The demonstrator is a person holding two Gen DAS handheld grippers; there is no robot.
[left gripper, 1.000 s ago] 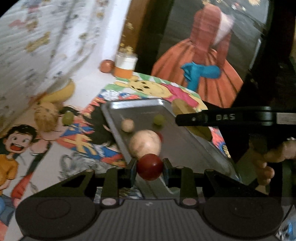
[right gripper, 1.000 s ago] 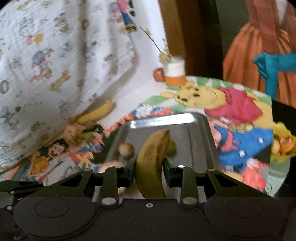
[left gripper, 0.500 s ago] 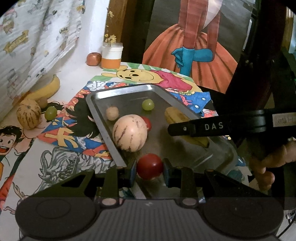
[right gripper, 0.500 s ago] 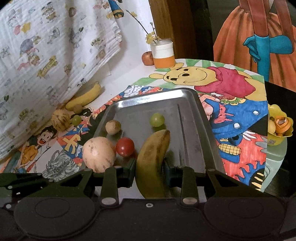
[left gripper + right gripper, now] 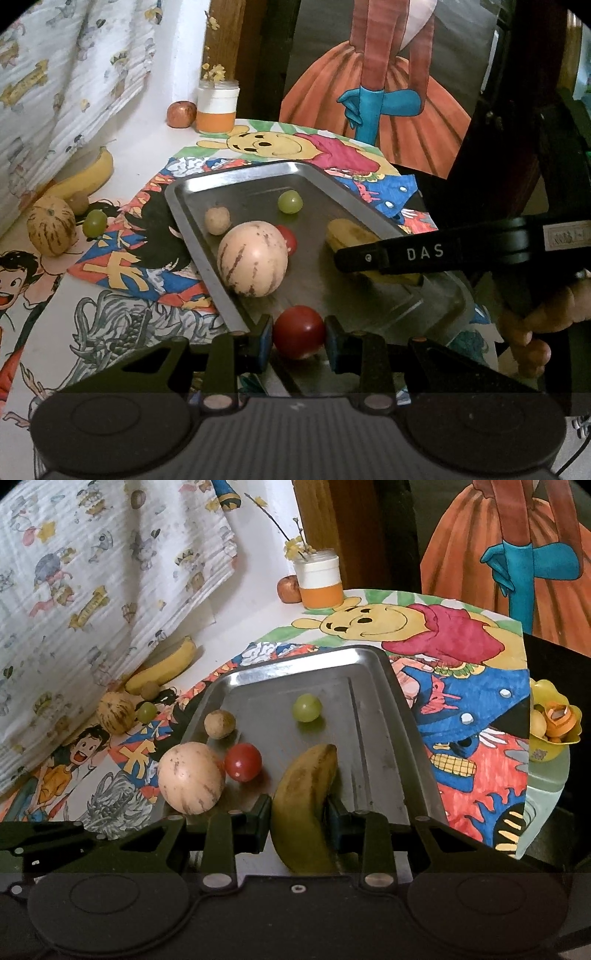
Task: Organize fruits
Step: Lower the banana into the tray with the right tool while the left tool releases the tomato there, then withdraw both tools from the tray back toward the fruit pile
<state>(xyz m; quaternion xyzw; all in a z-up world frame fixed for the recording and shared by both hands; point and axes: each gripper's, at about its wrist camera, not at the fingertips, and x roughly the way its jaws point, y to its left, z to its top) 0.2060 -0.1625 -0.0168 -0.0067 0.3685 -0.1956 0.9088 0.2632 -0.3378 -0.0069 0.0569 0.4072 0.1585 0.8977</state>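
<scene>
Clearly, "DAS" marks the right tongs [image 5: 373, 258] gripping banana [image 5: 306, 805]

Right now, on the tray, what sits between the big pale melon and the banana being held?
A red tomato lies on the tray between the pale melon and the banana. The right wrist view shows it clearly.

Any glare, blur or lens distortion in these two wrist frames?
Left wrist view: sharp, dim at right, fisheye corners dark, faint sheen along the metal tray rim. Right wrist view: sharp, bright glare on the tray's far rim, soft shadow beside the green grape, curved edges from the fisheye.
</scene>
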